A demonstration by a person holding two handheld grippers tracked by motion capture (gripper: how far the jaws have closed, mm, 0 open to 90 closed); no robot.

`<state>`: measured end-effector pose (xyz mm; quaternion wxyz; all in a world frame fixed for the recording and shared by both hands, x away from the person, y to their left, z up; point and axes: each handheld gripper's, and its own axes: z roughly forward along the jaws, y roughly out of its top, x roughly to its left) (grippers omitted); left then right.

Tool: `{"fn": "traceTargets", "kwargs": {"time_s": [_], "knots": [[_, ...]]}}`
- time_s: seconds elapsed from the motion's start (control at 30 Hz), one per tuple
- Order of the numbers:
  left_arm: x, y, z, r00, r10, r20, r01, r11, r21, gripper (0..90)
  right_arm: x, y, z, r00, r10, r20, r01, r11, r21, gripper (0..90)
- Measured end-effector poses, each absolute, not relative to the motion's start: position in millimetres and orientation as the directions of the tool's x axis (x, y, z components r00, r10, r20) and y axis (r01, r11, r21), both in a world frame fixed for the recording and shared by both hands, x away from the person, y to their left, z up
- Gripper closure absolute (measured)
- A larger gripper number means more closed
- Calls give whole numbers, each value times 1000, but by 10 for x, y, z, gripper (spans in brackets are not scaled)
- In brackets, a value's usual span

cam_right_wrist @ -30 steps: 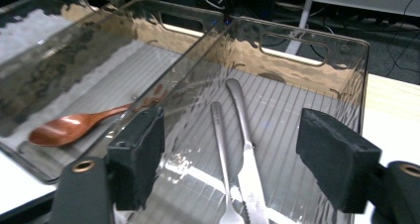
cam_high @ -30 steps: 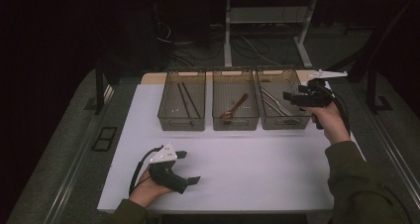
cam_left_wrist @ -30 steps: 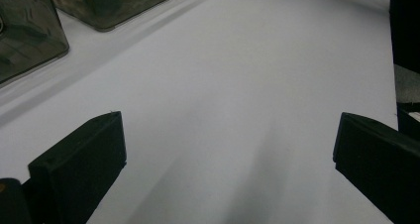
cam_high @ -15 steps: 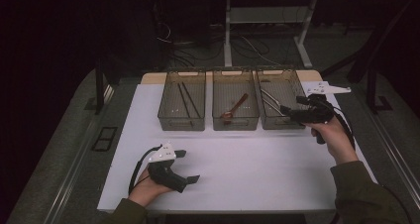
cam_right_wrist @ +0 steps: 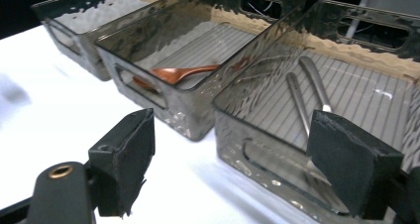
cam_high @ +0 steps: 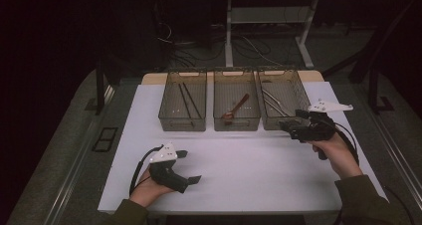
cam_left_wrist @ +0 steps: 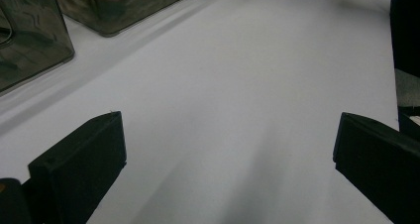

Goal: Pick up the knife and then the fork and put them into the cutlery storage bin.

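Three clear bins stand in a row at the back of the white table (cam_high: 239,170). The left bin (cam_high: 181,127) holds two dark sticks (cam_high: 186,99), the middle bin (cam_high: 236,126) a brown spoon (cam_high: 238,107), and the right bin (cam_high: 276,71) metal utensils (cam_high: 271,103). My right gripper (cam_high: 291,119) hovers at the right bin's front right corner. Its jaws have just been opening, and nothing is between them. In the right gripper view, my right gripper (cam_right_wrist: 233,135) faces the spoon (cam_right_wrist: 183,74) and utensils (cam_right_wrist: 309,85). My left gripper (cam_high: 190,166) rests open and empty at the front left, over bare table (cam_left_wrist: 228,110).
The table's front edge runs just under both forearms. Dark floor, cables and a desk frame (cam_high: 230,31) lie beyond the bins. A wide bare stretch of white surface lies between the two grippers.
My right gripper has drawn back from beside the right bin toward the person, sinking a little, with its jaws spreading wider. The left gripper has stayed put.
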<state>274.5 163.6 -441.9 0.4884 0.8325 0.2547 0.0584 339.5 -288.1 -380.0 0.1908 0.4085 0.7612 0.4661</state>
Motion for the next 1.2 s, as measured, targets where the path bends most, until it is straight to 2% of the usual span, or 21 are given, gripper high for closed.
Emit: {"fn": "traceTargets", "kwargs": {"time_s": [0.37,0.93,1.2], "knots": [[2726,1656,-4411,864,480,-152,365,-389,846,0,3211,-2815,-3865,-647,758,87,422,261,868,175],[2715,1660,-4407,866,478,-147,359,-392,847,0,2943,-2885,-4110,-666,737,115,439,263,859,175],[2714,1659,-4407,866,478,-147,361,-393,845,0,2793,-2914,-4205,-681,725,104,415,265,870,175]]}}
